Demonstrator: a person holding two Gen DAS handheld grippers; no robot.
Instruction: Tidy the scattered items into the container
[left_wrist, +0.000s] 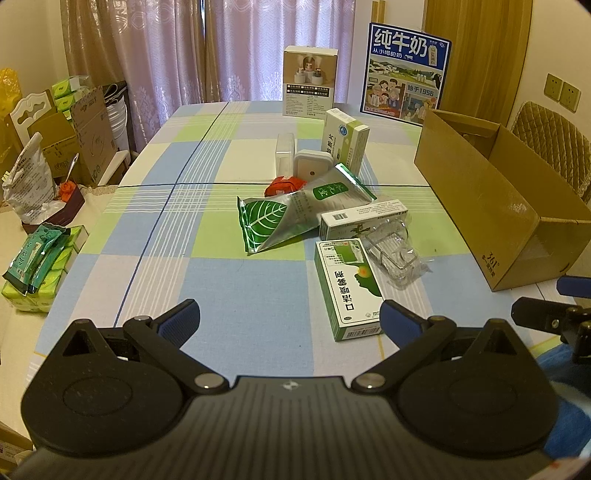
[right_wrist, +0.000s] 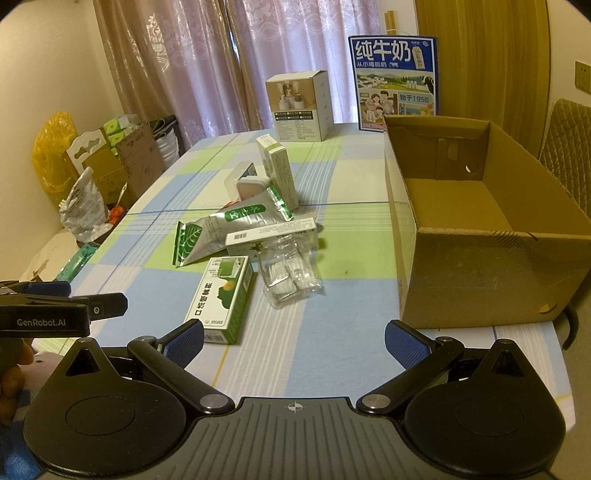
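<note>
An open cardboard box (right_wrist: 480, 206) stands on the right of the checked table; it also shows in the left wrist view (left_wrist: 495, 192). Scattered items lie mid-table: a green-and-white medicine box (left_wrist: 347, 286) (right_wrist: 223, 297), a clear plastic pack (left_wrist: 397, 256) (right_wrist: 290, 275), a long white box (left_wrist: 364, 218) (right_wrist: 271, 232), a silver leaf pouch (left_wrist: 291, 218) (right_wrist: 221, 232), a red packet (left_wrist: 284, 184), a white square case (left_wrist: 312, 166) (right_wrist: 251, 188) and an upright green-white box (left_wrist: 345, 140) (right_wrist: 280, 170). My left gripper (left_wrist: 290, 319) is open and empty, just short of the medicine box. My right gripper (right_wrist: 295, 338) is open and empty, near the table's front edge.
A product box (left_wrist: 310, 81) (right_wrist: 301, 107) and a blue milk carton (left_wrist: 406, 72) (right_wrist: 395, 79) stand at the table's far end. Bags, cartons and tissue packs (left_wrist: 40, 269) crowd the left side. A quilted chair (right_wrist: 569, 147) stands behind the cardboard box.
</note>
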